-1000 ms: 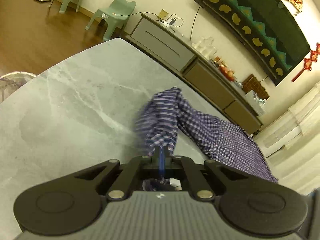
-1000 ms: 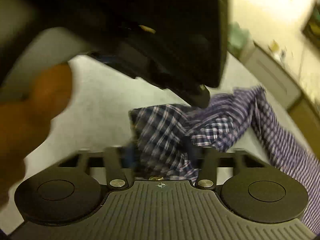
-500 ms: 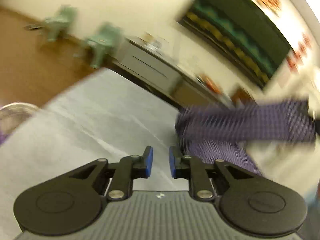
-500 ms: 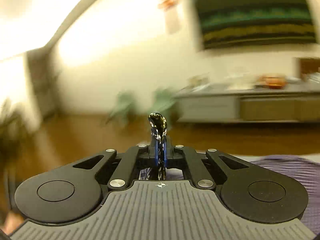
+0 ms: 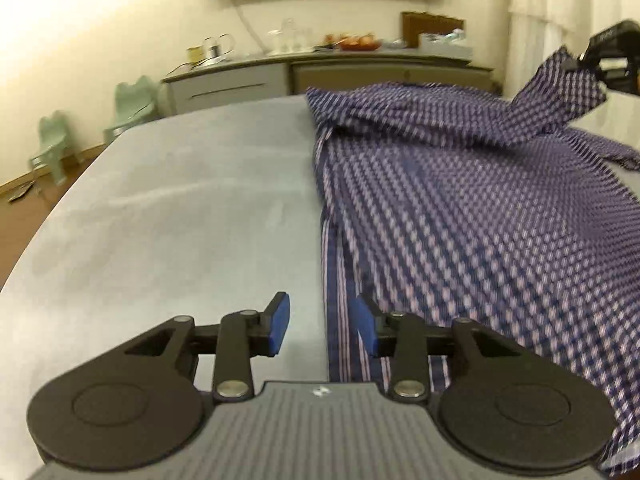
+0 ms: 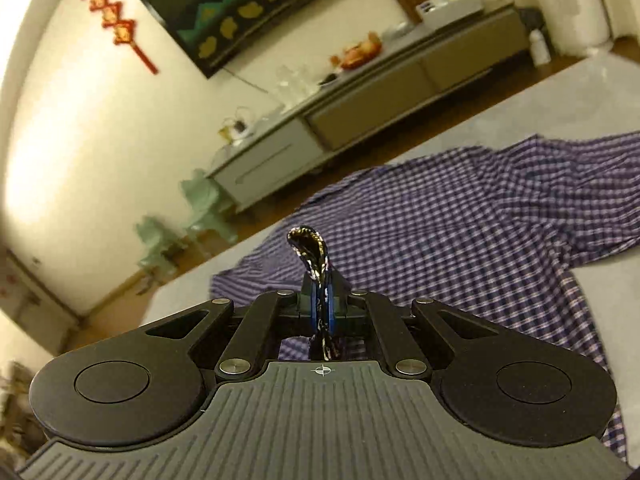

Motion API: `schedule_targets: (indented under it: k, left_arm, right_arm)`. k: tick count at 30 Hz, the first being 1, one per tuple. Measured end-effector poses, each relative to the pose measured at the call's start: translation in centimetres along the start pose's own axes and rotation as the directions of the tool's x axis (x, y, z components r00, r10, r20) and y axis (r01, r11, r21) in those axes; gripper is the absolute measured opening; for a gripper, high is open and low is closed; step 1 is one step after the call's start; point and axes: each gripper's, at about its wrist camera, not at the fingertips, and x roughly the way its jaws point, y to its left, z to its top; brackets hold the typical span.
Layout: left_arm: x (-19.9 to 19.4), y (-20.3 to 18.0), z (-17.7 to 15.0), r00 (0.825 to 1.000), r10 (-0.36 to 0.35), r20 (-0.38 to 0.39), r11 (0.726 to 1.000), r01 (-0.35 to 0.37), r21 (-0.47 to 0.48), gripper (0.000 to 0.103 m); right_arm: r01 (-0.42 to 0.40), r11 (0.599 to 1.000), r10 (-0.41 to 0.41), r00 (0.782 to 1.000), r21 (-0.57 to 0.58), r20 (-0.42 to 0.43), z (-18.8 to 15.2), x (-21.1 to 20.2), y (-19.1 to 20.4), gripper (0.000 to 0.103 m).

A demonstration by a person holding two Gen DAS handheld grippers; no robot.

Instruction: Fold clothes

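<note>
A purple and white checked shirt point(image 5: 460, 200) lies spread over the right half of the grey table point(image 5: 180, 208). My left gripper point(image 5: 322, 326) is open and empty, low over the shirt's striped left edge. My right gripper point(image 6: 320, 304) is shut on a bunched bit of the shirt point(image 6: 310, 248), held above the rest of the shirt point(image 6: 460, 232). In the left wrist view the right gripper point(image 5: 612, 60) lifts a corner of the shirt at the far right.
A long grey sideboard point(image 5: 320, 76) with glasses and fruit stands against the far wall. Two pale green small chairs point(image 5: 132, 104) stand on the wooden floor to the left. The table's left edge point(image 5: 52, 216) curves away.
My left gripper let go of the shirt and opened, then swung to the shirt's left edge. My right gripper closed on the shirt and lifted a corner of it.
</note>
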Motion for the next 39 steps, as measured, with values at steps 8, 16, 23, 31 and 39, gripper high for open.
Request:
schedule_targets:
  k: [8,16,23,31,39]
  left_arm:
    - [-0.9,-1.0,-1.6,0.999,-0.010,-0.039,0.998,0.008,-0.058,0.003]
    - [-4.7,-5.2,-1.4,0.989,0.045,0.141,0.997,-0.054,0.063,0.002]
    - [-4.3,-9.1,-2.4,0.996,-0.021,0.088,0.977,0.001,0.213,0.008]
    - [-5.0,-9.7,-4.1,0.989,0.077,0.125,0.958,-0.108,0.265,0.042]
    - [-5.6,-7.5,-5.5,0.985,0.161,0.065,0.968,-0.171,0.182,0.048]
  right_arm:
    - [-0.094,0.995,0.091,0.993,0.030,0.075,0.7,-1.9,-3.8,0.003]
    - [-0.056,0.991,0.034,0.983,0.124,0.179,1.9,-3.9,-10.1,0.003]
    - [0.027,0.983,-0.057,0.986,0.183,0.160,1.8,-3.7,-14.1,0.003]
    - [0.076,0.979,-0.106,0.983,0.190,0.151,1.9,-3.0,-15.5,0.004]
    - [0.028,0.987,-0.052,0.988,0.159,0.146,2.4,-1.9,-13.6,0.006]
